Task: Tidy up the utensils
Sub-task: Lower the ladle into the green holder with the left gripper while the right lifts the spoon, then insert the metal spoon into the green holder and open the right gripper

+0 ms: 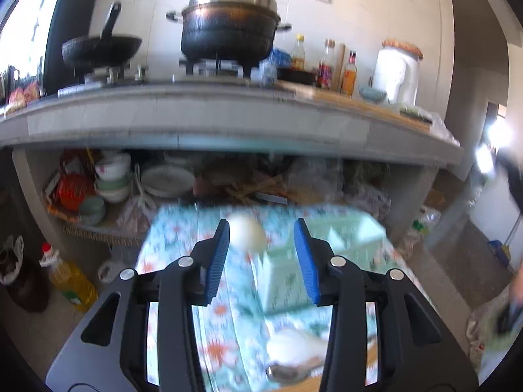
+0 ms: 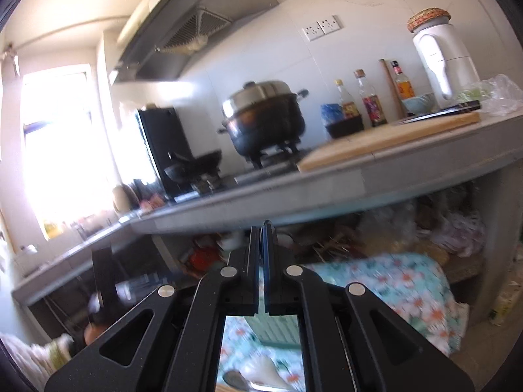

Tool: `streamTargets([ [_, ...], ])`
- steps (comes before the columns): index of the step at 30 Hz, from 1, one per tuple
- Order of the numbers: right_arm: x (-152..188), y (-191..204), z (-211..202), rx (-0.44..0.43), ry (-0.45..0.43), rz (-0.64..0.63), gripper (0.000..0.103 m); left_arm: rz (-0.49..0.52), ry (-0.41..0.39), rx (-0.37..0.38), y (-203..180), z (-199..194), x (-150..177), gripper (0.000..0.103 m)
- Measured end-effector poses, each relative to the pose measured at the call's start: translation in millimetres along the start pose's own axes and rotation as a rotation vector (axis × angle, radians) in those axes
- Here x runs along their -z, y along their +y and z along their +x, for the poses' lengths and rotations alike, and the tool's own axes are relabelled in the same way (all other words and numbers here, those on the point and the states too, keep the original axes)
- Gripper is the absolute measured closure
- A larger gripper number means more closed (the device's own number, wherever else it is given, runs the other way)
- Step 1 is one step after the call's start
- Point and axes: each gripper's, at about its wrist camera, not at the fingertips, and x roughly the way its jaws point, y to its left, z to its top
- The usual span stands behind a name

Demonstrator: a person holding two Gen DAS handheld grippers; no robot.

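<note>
In the left wrist view my left gripper [image 1: 261,241] is open, its blue pads wide apart above a table with a floral cloth [image 1: 173,245]. A white spoon [image 1: 246,232] lies blurred between and beyond the pads, its bowl near the left pad. A pale green utensil holder [image 1: 327,254] stands just right of it. A white ladle [image 1: 294,348] and a metal spoon [image 1: 287,372] lie near the front. In the right wrist view my right gripper [image 2: 262,228] is shut with nothing between its fingers, raised above the cloth [image 2: 392,281]. The ladle [image 2: 261,370] and metal spoon [image 2: 233,379] show below it.
A kitchen counter [image 1: 228,114] runs behind the table with a wok [image 1: 101,49], a lidded pot [image 1: 228,26], sauce bottles [image 1: 327,65], a cutting board [image 2: 385,137] and a white appliance [image 1: 397,72]. Bowls and plates [image 1: 114,179] crowd the shelf beneath. An oil bottle [image 1: 72,281] stands on the floor.
</note>
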Motion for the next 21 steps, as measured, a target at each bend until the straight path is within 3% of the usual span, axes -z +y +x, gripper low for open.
streamTargets([
  [4, -25.5, -3.7, 32.0, -0.052, -0.011, 0.028, 0.101, -0.046, 0.038, 0.019, 5.2, -3.9, 31.6, 0.064],
  [9, -28.3, -7.3, 79.7, -0.038, 0.015, 0.021, 0.101, -0.079, 0.041, 0.022, 9.3, -6.0, 61.4, 0.064],
  [15, 7.1, -40.8, 132.0, -0.041, 0.126, 0.133, 0.101, -0.118, 0.072, 0.014, 15.1, -2.3, 91.1, 0.064],
  [21, 50.6, -64.4, 160.2, 0.062, 0.258, 0.143, 0.100, -0.122, 0.086, -0.001, 19.6, 2.0, 100.8, 0.064],
])
